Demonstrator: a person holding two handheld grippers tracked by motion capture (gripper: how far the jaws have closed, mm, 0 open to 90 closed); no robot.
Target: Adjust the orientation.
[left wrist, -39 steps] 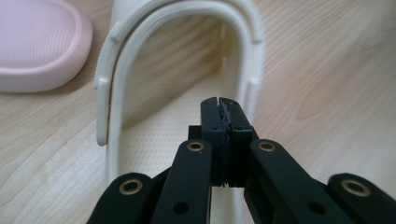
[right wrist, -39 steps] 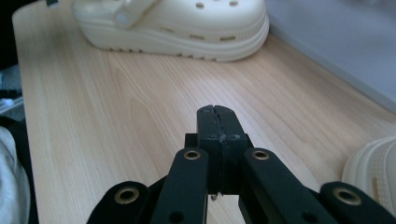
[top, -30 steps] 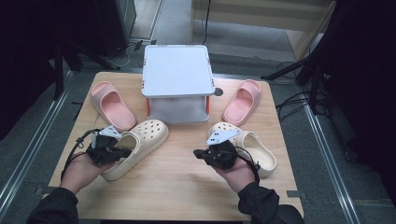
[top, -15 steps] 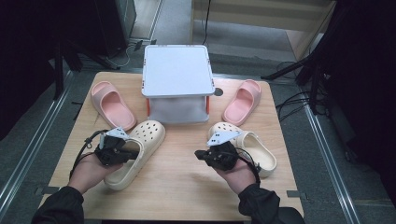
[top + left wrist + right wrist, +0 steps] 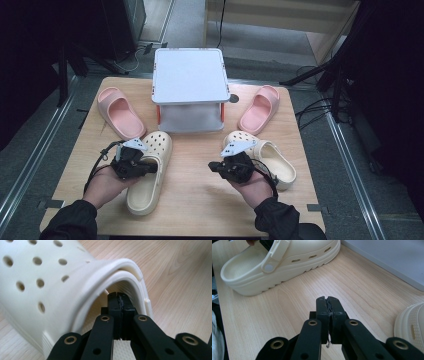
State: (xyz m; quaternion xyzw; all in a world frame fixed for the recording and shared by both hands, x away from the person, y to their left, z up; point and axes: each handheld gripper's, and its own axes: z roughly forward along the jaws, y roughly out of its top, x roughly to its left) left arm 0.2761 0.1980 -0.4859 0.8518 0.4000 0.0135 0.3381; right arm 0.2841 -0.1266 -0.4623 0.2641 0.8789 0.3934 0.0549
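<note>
Two cream clogs lie on the wooden table. The left clog points its toe at the white box. My left gripper reaches into it from the left. In the left gripper view its jaws are shut with nothing between them, tips inside the mouth of the clog under the upper's rim. My right gripper is shut over bare wood, pointing left, with the right clog just behind it. The right gripper view shows its shut jaws with nothing held and the left clog farther off.
A white box stands at the back middle, with a pink slide to its left and another to its right. The right clog's toe sits close beside my right gripper. Bare wood lies between the two clogs.
My left hand has moved right and the left clog has turned with it, its heel swinging toward the near edge. The right gripper has stayed put.
</note>
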